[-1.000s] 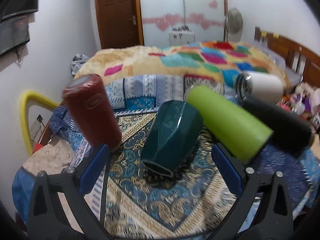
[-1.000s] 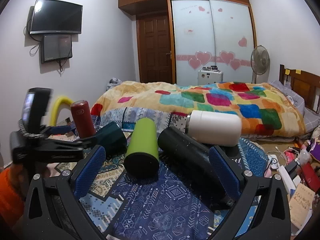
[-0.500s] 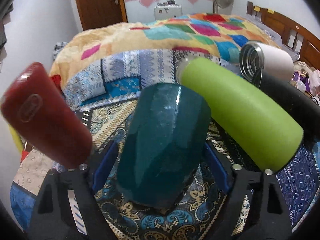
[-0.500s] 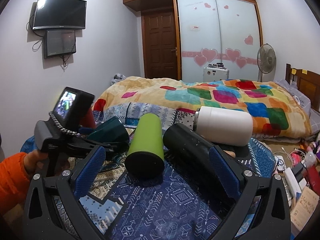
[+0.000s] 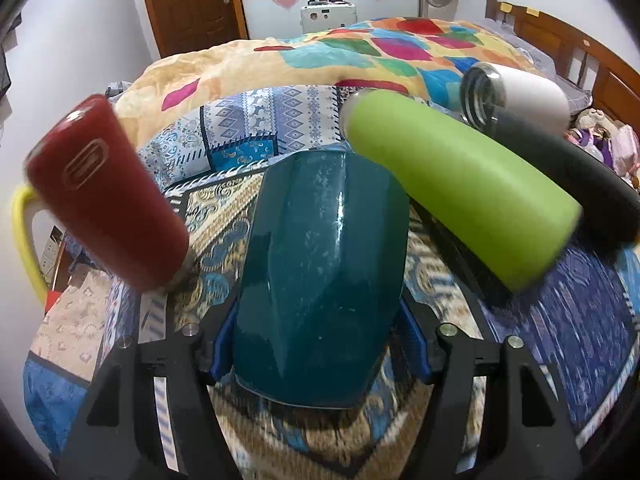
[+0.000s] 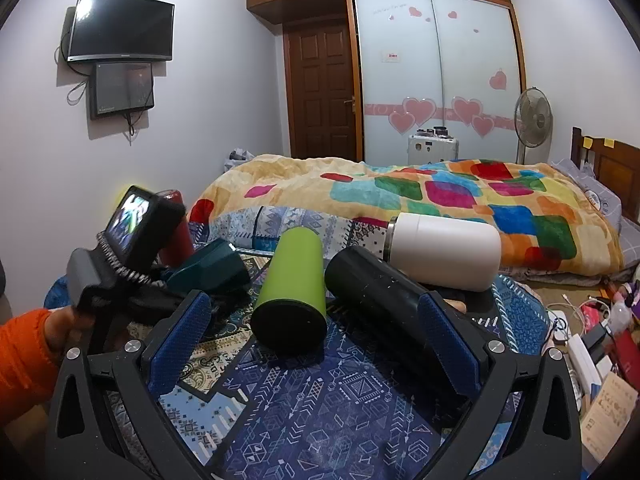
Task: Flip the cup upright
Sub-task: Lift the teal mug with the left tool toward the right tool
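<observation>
Left wrist view shows the left gripper (image 5: 320, 344) clamped on the teal cup (image 5: 320, 268) lying on the patterned cloth (image 5: 560, 320), while the right gripper (image 6: 312, 336) hangs open.

Bedroom: white walls (image 6: 224, 92), wall TV (image 6: 120, 28), brown door (image 6: 320, 92), heart-stickered wardrobe (image 6: 436, 72), fan (image 6: 533, 118), quilted bed (image 6: 420, 200).

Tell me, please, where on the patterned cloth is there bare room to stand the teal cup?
Free: the dark blue cloth between the right gripper fingers, before the green cup. Crowded: red cup, teal cup, green, black cup and white cup lie close together.
</observation>
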`<state>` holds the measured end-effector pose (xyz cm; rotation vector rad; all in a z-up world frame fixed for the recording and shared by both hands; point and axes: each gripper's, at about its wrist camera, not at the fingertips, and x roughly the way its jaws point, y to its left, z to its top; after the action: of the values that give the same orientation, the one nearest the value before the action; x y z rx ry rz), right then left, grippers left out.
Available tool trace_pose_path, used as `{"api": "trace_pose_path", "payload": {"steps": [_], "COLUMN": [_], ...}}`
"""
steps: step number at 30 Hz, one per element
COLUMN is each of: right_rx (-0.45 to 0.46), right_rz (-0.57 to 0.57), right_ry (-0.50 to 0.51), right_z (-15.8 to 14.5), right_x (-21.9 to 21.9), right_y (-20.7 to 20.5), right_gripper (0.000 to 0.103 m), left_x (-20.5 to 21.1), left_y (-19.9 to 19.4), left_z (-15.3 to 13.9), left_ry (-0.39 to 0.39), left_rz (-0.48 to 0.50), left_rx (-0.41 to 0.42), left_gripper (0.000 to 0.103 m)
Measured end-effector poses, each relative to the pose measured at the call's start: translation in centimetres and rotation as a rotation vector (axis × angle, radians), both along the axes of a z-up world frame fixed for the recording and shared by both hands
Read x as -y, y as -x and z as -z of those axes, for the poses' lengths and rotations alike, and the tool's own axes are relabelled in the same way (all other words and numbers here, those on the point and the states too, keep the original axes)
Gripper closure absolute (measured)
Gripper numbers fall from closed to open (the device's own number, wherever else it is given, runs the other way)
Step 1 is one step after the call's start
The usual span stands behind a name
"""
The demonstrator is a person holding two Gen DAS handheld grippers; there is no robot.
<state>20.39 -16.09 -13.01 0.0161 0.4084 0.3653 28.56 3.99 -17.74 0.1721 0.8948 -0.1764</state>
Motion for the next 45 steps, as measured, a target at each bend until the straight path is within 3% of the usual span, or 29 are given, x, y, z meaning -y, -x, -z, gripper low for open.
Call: {"api": "trace_pose_path", "payload": {"steps": [10, 19, 32, 45], "right_rx": [0.008, 0.033, -0.005, -0.063], "right_rz": [-0.003, 0.002, 0.034, 0.048], "right_ry": [-0.012, -0.022, -0.028, -0.025], "right_z": [-0.4, -1.3, -0.3, 1.9], "right_x": [0.3, 1.0, 3.1, 3.9], "right_y": [0.9, 3.0, 4.0, 3.3], "right_gripper": [0.0, 0.0, 0.0, 0.0], "left_x": [0.7, 4.2, 9.7, 11.0], "left_y": [5.9, 10.5, 11.8, 10.6], "left_z": [-3.2, -5.2, -2.4, -0.4], "left_ry": [0.02, 0.042, 0.058, 0.057], "left_rz": [0.051, 0.138, 0.258, 0.284], "left_rx": [0.07, 0.124, 0.086, 0.043], "left_gripper": [0.036, 0.036, 0.036, 0.036]}}
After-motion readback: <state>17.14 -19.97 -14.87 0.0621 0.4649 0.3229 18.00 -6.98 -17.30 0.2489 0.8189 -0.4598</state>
